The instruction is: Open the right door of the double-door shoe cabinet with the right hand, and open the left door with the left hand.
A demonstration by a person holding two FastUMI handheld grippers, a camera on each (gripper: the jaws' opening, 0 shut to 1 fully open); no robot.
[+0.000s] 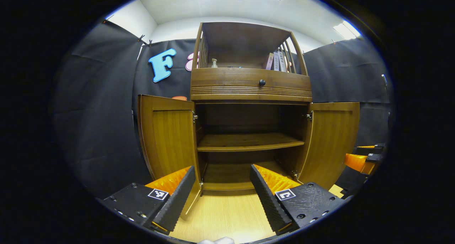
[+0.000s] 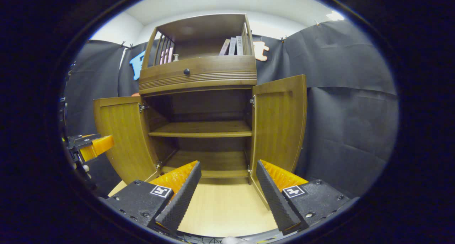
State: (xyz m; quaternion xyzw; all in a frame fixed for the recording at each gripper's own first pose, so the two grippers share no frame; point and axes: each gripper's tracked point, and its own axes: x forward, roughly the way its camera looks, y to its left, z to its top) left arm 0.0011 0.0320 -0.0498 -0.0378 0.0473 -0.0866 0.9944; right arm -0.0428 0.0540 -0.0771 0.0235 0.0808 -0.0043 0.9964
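1. Cabinet (image 1: 250, 91): it stands on a pale wood floor (image 1: 224, 215) against the black booth wall. Both lower doors are swung wide, so the inner shelf (image 1: 249, 142) and the bottom compartment are exposed.
2. Left door (image 1: 167, 137): it stands open on its hinges at the cabinet's left edge, its inner face towards the left gripper (image 1: 222, 197). Its lower corner lies just beside that gripper's left finger; contact cannot be confirmed.
3. Right door (image 2: 279, 123): it stands open at the cabinet's right edge, angled well out from the opening. Its lower edge sits near the right gripper (image 2: 227, 197).
4. Left gripper state: jaws spread wide, nothing between them. It faces the open compartment from in front.
5. Right gripper state: jaws spread wide, nothing held. It is also seen at the far right of the left gripper view, beyond the right door.
6. Upper section: a drawer with a dark knob (image 1: 262, 82) is closed; books (image 2: 233, 46) lean in the open top shelf. Neither belongs to the task.
7. Assessment: with both doors open and both grippers free, the task appears complete. The grippers sit low and clear, probably so the doors can rest undisturbed.
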